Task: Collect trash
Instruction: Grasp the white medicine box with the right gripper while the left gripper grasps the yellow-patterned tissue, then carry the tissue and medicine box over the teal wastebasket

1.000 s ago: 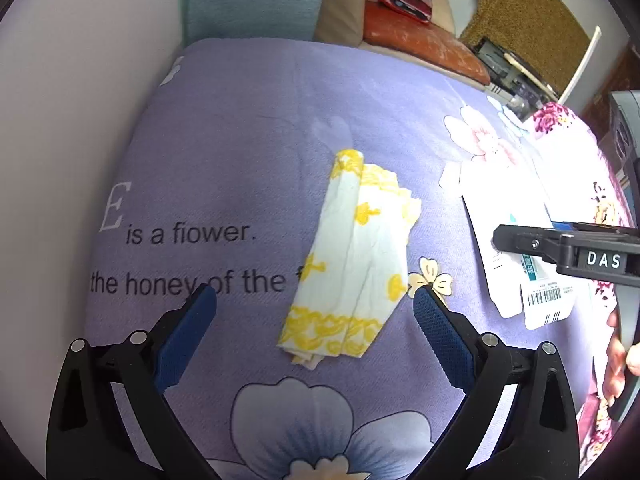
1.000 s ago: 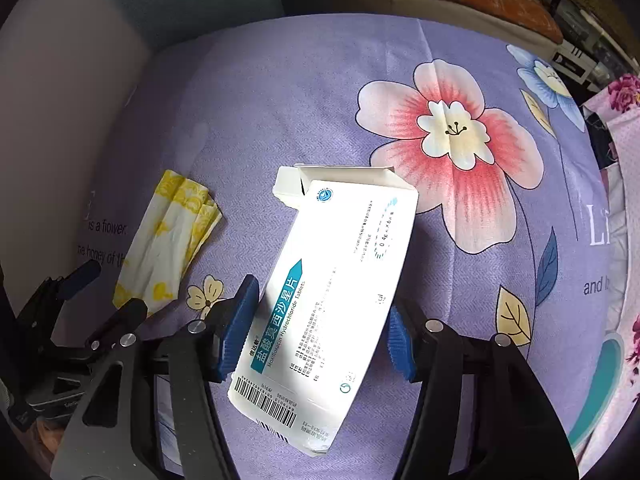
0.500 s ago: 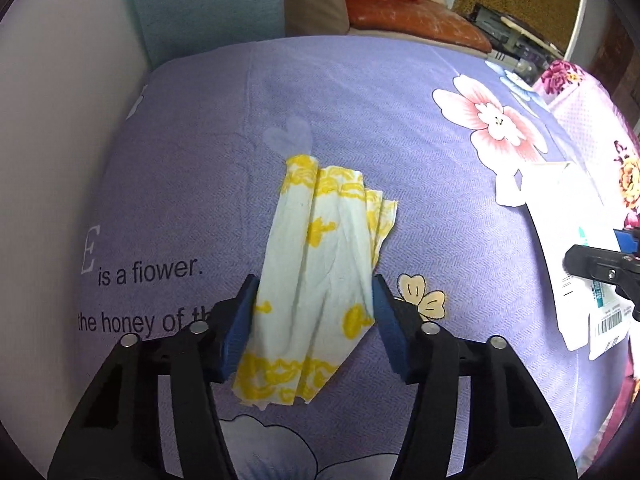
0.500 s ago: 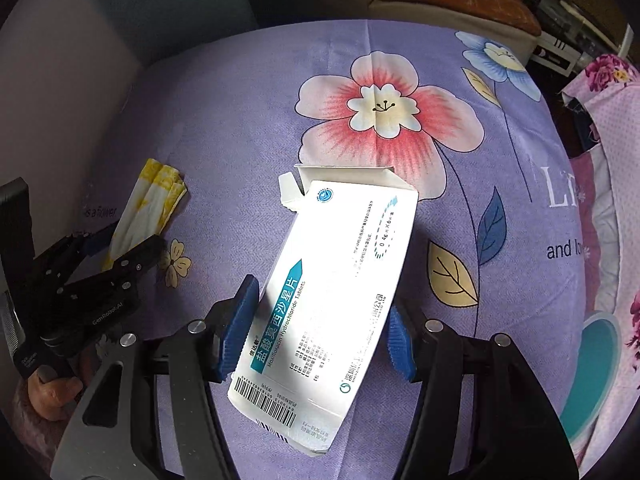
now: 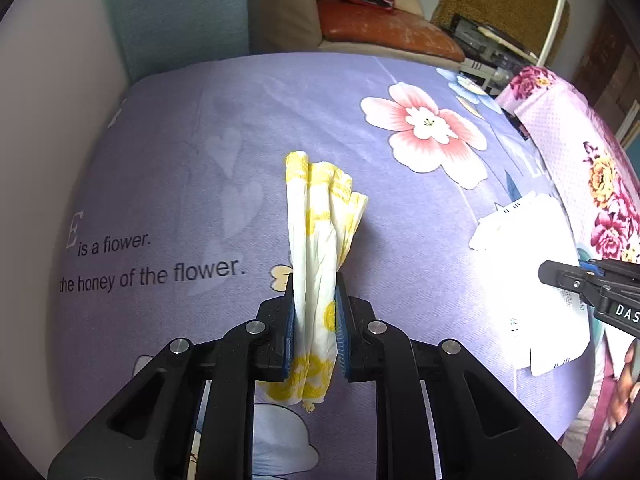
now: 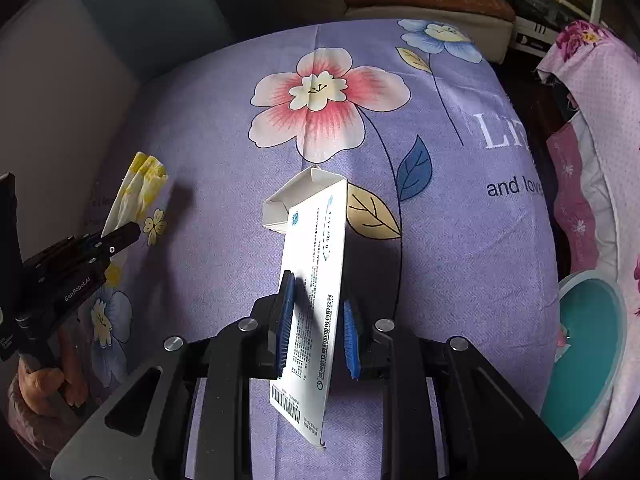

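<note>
Two grips are closing at once: the left gripper (image 5: 315, 330) has its fingers (image 5: 289, 328) clamped on the yellow-printed tissue (image 5: 318, 240), the right gripper (image 6: 316, 332) squeezes the flattened white medicine box (image 6: 316, 280) edge-up, both pieces raised off the purple flowered bedsheet (image 5: 200, 140). The pickup looks finished; next comes carrying both to a bin, none identifiable here. A pink floral quilt (image 6: 592, 92) lies to the right, an orange cushion (image 5: 384, 32) beyond.
</note>
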Available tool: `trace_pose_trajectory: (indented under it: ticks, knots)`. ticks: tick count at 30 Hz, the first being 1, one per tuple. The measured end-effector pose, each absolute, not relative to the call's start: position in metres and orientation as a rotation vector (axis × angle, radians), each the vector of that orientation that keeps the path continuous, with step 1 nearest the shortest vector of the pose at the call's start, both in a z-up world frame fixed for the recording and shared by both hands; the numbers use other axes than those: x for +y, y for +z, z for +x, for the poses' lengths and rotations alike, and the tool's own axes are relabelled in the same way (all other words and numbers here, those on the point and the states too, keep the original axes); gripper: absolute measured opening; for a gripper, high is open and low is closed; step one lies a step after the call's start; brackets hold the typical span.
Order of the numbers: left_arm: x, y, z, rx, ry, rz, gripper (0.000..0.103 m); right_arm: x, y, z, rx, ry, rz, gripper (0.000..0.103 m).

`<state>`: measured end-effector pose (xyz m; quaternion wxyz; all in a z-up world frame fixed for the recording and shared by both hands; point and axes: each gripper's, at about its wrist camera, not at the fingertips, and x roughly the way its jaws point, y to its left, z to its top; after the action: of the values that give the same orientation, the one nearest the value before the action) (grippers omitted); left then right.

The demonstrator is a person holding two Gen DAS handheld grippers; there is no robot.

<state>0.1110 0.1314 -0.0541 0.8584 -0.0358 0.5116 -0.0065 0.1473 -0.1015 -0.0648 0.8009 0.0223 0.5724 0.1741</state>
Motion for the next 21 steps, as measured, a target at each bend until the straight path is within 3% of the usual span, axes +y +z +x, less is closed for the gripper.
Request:
trace_pose_trajectory:
  ticks: [8,21]
  knots:
    - [0.099,-0.052,0.103,1.098,-0.082,-0.125,0.017,-0.114,-0.045,0.131,1.147,0.397,0.036,0.015]
    - [0.016,-0.03,0.09,1.074,-0.227,-0.048,0.017,-0.19,-0.025,0.108,1.065,0.3,0.159,0.015]
